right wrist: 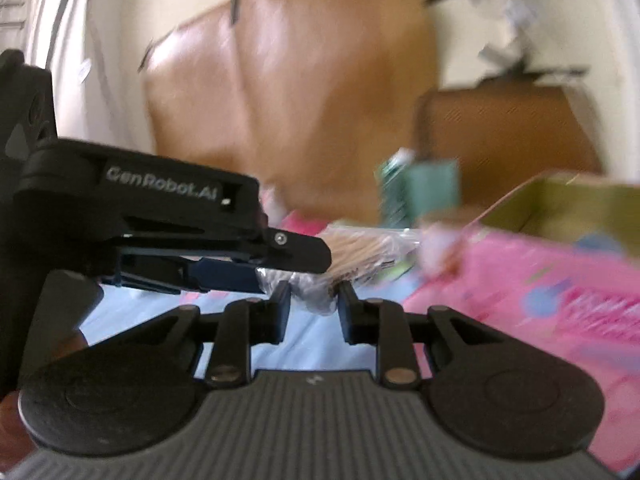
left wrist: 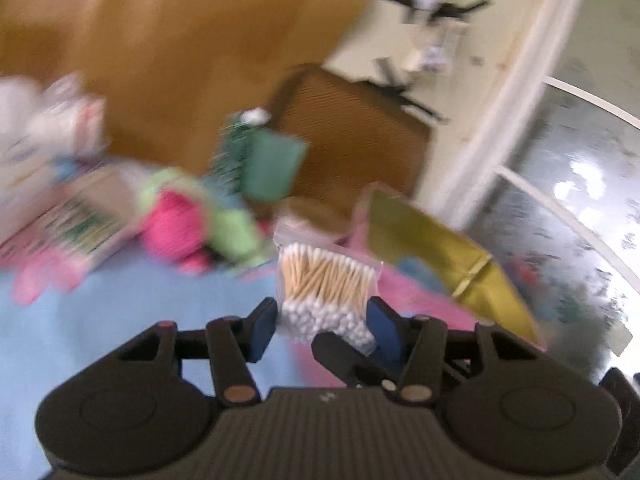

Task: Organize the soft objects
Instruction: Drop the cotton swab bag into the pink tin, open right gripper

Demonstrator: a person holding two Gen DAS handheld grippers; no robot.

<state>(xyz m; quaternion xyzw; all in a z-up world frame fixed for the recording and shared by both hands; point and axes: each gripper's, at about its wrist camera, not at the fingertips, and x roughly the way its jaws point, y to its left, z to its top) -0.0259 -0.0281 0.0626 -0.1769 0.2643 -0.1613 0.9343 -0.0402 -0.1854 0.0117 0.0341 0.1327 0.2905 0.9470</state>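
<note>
Cotton swabs, a clear bag of them, sit right between my left gripper jaws, white tips end toward me, wooden stems fanning away. Left jaws look narrowed onto the bag, blue pads pressing its two sides, so I call that a hold. My right gripper comes at the same bag from the side; in the right wrist view the crinkled plastic corner sits between its jaws, which stand fairly narrow, but I can't tell if the pads truly pinch the film or just flank it. Frames are blurred, so treat contact as my read. Bag seems lifted off the blue and pink cloth, not resting. Beyond the left jaws and off to their right is a gold-lined box, open, likely the drop spot, though that's my guess. Ahead and to the left lie a pink and green soft thing and a printed carton; straight ahead a green pack. To do this well: keep the left hold low on the tips end, don't squeeze harder, the film slips and swabs shift. Keep both grippers moving together so the bag doesn't tear or twist. Carry level, clear the box wall, then release.
</note>
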